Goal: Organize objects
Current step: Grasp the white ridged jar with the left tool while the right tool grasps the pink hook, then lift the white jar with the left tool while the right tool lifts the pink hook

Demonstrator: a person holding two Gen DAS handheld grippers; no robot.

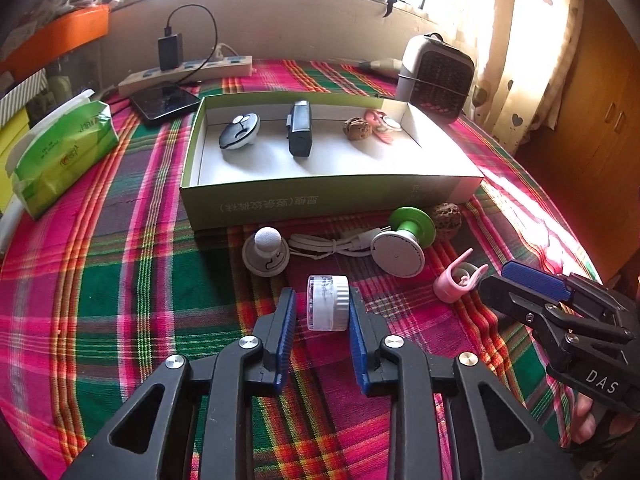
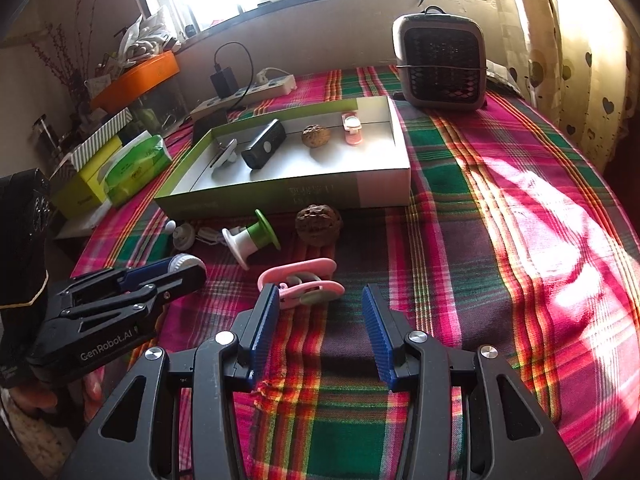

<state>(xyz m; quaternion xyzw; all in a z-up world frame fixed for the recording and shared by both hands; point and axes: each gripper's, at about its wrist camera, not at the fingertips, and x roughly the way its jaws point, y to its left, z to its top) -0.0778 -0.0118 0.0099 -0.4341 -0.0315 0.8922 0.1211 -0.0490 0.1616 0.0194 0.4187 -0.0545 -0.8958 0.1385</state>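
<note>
Objects to be sorted lie on a counter (image 1: 100, 280) covered with a plaid cloth, some already inside an open green-sided box (image 1: 328, 196) at the middle of the surface. Within the box, from left to right, sit a black-and-white round device (image 1: 239, 132), a black rectangular device (image 1: 300, 128), a walnut (image 1: 355, 129) and a pink clip (image 1: 383, 124).

On the cloth just near of the box lie a white round piece with a ball top (image 1: 266, 250), a coiled white cable (image 1: 332, 246), a white and green spool (image 1: 404, 240), a second walnut (image 1: 445, 219) and a second pink clip (image 1: 460, 278).

The left gripper (image 1: 323, 308) is low over the cloth, its blue-padded fingers spread on either side of a small clear jar with a white ribbed cap (image 1: 327, 303), which lies on its side. The right pad appears to touch the cap, the left pad stands slightly clear; no firm clamp is seen.

The right gripper (image 2: 318, 308) has its fingers released and wide apart. The second pink clip (image 2: 304, 282) lies at the tip of its left finger, not held.

At the far side stand a small grey heater (image 2: 440, 64), a power strip with a black charger (image 1: 188, 70) and a dark phone (image 1: 166, 102). A green tissue pack (image 1: 66, 152) lies at the left.
</note>
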